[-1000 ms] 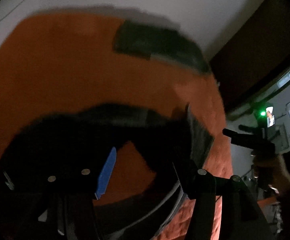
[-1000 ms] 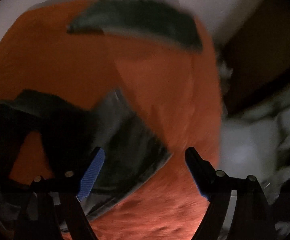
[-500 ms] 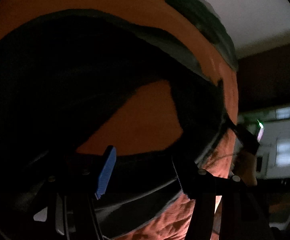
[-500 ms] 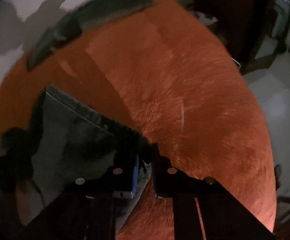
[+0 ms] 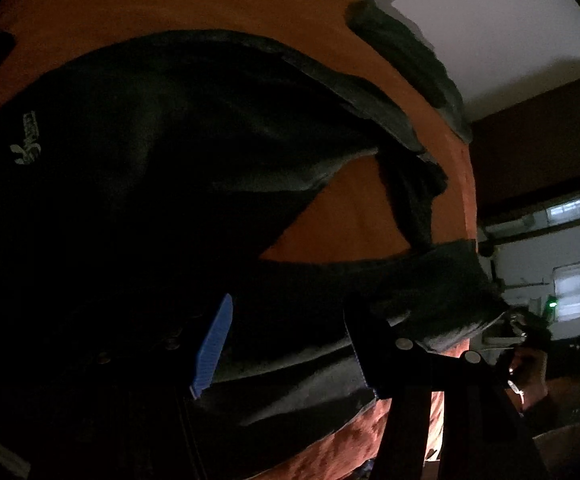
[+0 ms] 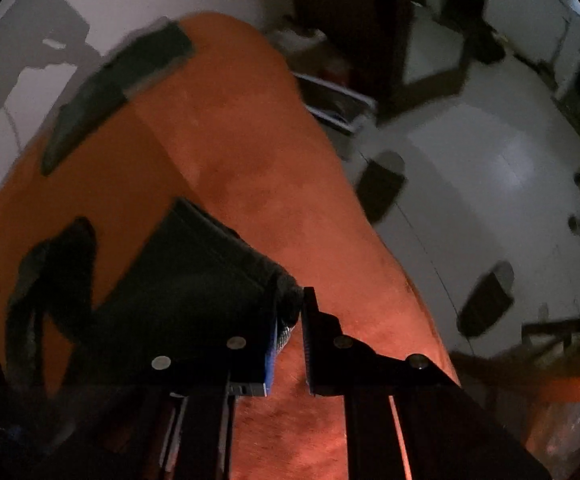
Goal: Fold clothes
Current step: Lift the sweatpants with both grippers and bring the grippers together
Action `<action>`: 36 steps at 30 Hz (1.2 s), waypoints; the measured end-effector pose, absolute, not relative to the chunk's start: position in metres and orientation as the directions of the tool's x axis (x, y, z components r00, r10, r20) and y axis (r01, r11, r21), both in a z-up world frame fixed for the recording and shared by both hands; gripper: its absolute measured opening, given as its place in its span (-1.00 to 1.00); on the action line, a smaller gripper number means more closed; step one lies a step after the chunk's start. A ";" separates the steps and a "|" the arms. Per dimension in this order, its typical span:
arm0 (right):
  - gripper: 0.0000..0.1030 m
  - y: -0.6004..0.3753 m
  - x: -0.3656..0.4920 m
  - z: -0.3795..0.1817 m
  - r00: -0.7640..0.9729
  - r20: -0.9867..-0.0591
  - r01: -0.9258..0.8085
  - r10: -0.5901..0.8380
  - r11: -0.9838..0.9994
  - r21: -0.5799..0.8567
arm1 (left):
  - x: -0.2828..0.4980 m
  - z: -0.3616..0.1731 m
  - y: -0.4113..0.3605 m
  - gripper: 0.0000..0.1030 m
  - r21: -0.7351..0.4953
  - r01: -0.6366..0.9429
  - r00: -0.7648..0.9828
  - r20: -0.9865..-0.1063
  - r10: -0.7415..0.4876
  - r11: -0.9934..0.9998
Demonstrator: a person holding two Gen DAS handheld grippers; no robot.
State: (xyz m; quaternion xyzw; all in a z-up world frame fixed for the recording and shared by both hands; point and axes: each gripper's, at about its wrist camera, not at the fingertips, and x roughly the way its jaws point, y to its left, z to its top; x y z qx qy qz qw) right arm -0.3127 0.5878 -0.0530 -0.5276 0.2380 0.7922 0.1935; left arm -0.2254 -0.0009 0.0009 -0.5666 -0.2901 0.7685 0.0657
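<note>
1. Right gripper: jaws narrow, clamped on a corner of the dark garment.
2. Left gripper: jaws wide apart, nothing between them, poised over the same garment.
3. Garment: spread on the orange blanket; small pale logo visible.
4. Second dark folded cloth lies at the blanket's far edge, well apart.

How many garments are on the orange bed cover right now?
2. A dark sweatshirt spread near the grippers, its corner pinched by the right hand-held gripper, and a folded dark garment at the far edge. More may lie out of view.
</note>
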 end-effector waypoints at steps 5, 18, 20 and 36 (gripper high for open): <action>-0.80 0.593 -0.293 -0.074 -0.412 -0.910 -0.574 0.052 -0.790 0.215 | -0.210 -0.008 -0.002 0.15 -0.521 0.236 -0.351 -0.833 0.428 -0.820; -0.80 0.564 -0.327 -0.015 -0.523 -0.849 -0.467 0.076 -0.859 0.211 | -0.187 -0.007 0.006 0.16 -0.607 0.122 -0.296 -0.778 0.555 -0.785; -0.80 0.567 -0.329 -0.036 -0.482 -0.870 -0.484 0.101 -0.859 0.168 | -0.177 -0.025 0.026 0.16 -0.635 0.094 -0.188 -0.768 0.612 -0.767; 0.51 0.365 -0.258 -0.061 -0.508 -0.858 0.129 -0.074 -0.992 0.009 | -0.105 -0.057 0.217 0.17 -0.068 -0.729 -0.191 -0.935 0.298 -0.681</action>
